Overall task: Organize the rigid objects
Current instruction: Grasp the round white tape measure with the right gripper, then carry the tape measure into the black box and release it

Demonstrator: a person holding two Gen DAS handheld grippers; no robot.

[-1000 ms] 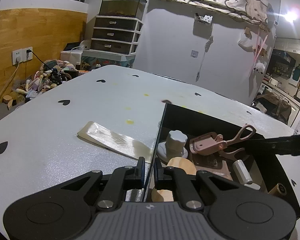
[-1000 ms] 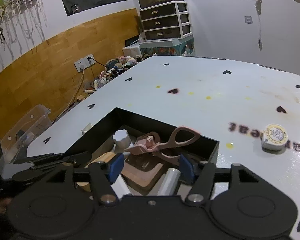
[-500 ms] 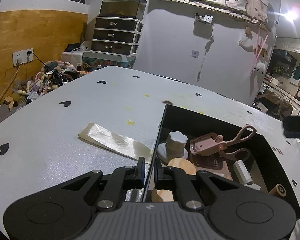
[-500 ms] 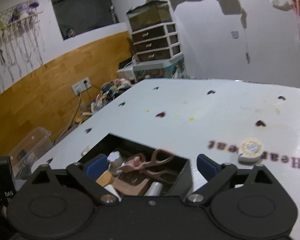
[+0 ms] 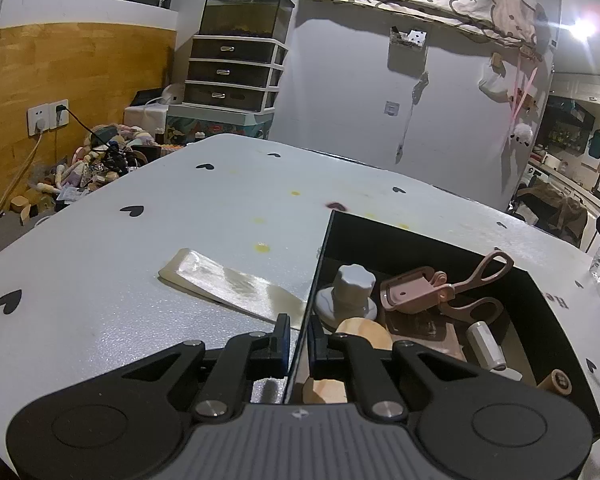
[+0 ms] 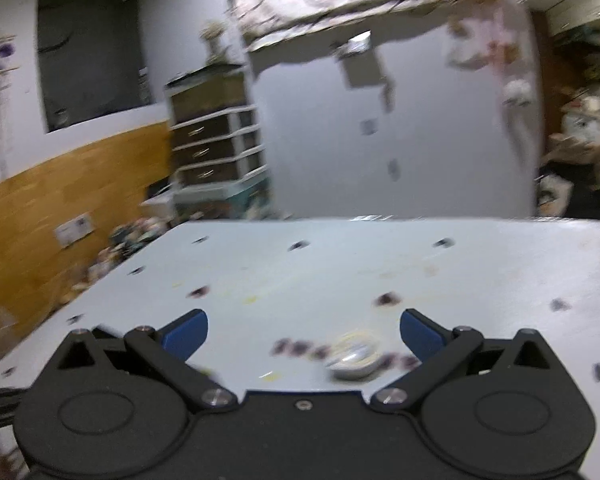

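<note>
The white tabletop (image 5: 148, 280) carried a black box (image 5: 556, 320); the left tool (image 5: 299, 336) pinched its wall; the right tool (image 6: 303, 330) hung spread above a round tape (image 6: 354, 358), blurred.

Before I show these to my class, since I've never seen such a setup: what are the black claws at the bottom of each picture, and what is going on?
Each claw is a hand-held two-finger gripper with a camera looking along its fingers; a person holds one in each hand. The left gripper is clamped on the thin wall of a black box on the white table. Inside the box lie a pink eyelash curler, a white knob, a white tube and some wooden pieces. A cream strip lies on the table beside the box. The right view is blurred by motion. The right gripper is open and empty, hanging above a small round white item on the table.
</note>
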